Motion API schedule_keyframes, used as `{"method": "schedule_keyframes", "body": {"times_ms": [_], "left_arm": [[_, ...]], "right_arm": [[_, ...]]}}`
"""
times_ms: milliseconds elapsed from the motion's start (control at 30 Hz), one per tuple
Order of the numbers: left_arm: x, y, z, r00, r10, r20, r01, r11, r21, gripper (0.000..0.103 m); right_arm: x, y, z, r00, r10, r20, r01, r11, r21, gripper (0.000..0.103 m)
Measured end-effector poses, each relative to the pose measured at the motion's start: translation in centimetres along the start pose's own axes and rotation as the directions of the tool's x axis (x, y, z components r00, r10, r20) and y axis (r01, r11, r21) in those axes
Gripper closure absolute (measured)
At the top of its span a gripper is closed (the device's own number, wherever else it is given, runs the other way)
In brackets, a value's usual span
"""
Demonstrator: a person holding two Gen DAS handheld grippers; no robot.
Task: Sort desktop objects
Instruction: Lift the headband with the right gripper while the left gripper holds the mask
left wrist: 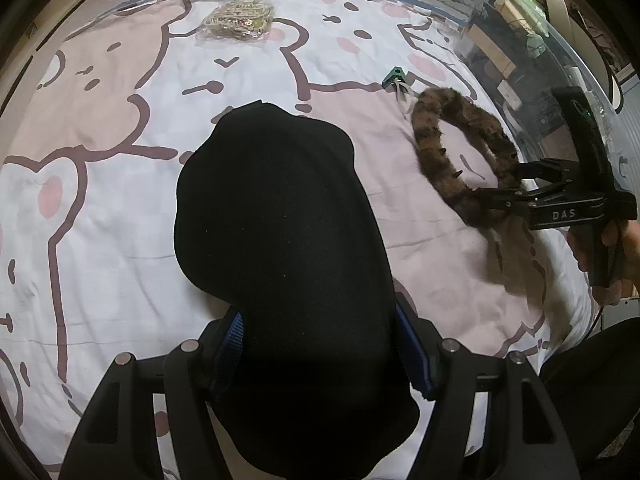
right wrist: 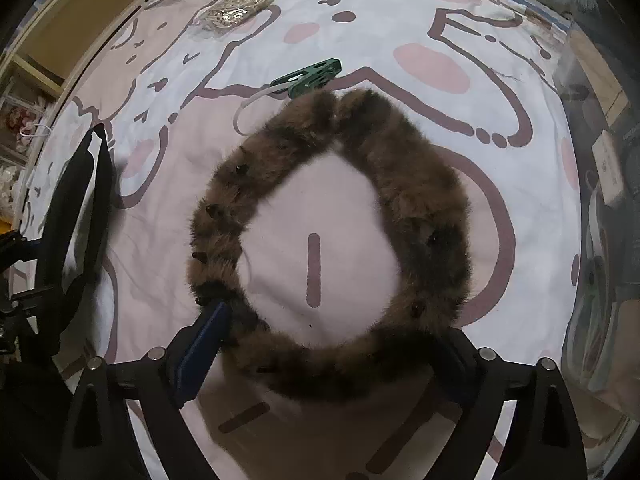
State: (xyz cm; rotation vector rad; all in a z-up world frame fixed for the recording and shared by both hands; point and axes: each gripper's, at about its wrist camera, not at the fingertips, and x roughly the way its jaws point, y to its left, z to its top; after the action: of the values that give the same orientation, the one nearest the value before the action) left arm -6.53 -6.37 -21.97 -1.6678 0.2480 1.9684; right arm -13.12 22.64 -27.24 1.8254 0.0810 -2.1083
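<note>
1. While sorting, mid-pickup with both hands: left gripper point(left wrist: 320, 352) partly closed, pads pinching black cloth point(left wrist: 280, 220), cloth held above sheet point(left wrist: 100, 220).
2. Right gripper point(right wrist: 334, 326) spread wide, straddling near arc of fur ring point(right wrist: 420, 200). Ring flat on sheet, left pad against the fur, nothing pinched (no grip yet, by the look).
3. Next, probably: close on that near arc, lift, carry off. Needs a firm squeeze through soft fur, and room kept from the left hand just beside.
4. Likely drop spot: clear tub point(left wrist: 576, 50) at right edge (a guess, no sorting rule visible).
5. Not yet handled: green clip point(right wrist: 316, 72) just beyond ring, bag point(left wrist: 238, 20) well apart at far edge.
6. Hard to read: cloth blocks the middle of left view, anything under it unseen. Right pad buried behind fur. Tub contents a blur through the wall. Small dark studs on ring, kind unclear. Bag contents too small to tell.
</note>
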Motion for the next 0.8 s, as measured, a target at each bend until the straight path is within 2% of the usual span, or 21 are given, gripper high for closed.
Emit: {"method": "schedule_keyframes", "body": {"times_ms": [67,133,233,567,767,800], "left_arm": [[0.0,0.1,0.0,1.0,-0.003,-0.001,0.003,1.0,-0.002,0.035],[0.1,0.2,-0.1,1.0,-0.004,-0.005,0.004,1.0,-0.002,0.035],[0.2,0.4,-0.2,1.0,-0.003,-0.011,0.003,1.0,-0.004,0.035],[0.7,0.4,0.0,1.0,0.004,-0.021,-0.004,1.0,0.003,0.035],[0.7,0.1,-0.1,1.0,0.003,-0.024,-0.002,1.0,0.013,0.035],[0.6,0.2,-0.1,1.0,0.002,-0.022,-0.002,1.0,0.013,0.035]], "right_arm": [[0.0,-0.3,0.0,1.0,0.014,-0.002,-0.014,1.0,0.011,0.007],[0.0,-0.4,0.0,1.0,0.027,-0.008,-0.027,0.999,0.02,0.0],[-0.1,-0.3,-0.1,0.999,0.035,-0.003,-0.035,0.999,0.004,0.0],[1.4,0.8,-0.2,0.999,-0.045,-0.008,0.045,0.997,-0.056,0.0],[0.9,2.5,-0.9,0.998,-0.065,0.015,0.066,0.987,-0.145,0.01],[0.6,2.7,-1.0,0.998,-0.063,0.023,0.065,0.986,-0.153,0.014]]}}
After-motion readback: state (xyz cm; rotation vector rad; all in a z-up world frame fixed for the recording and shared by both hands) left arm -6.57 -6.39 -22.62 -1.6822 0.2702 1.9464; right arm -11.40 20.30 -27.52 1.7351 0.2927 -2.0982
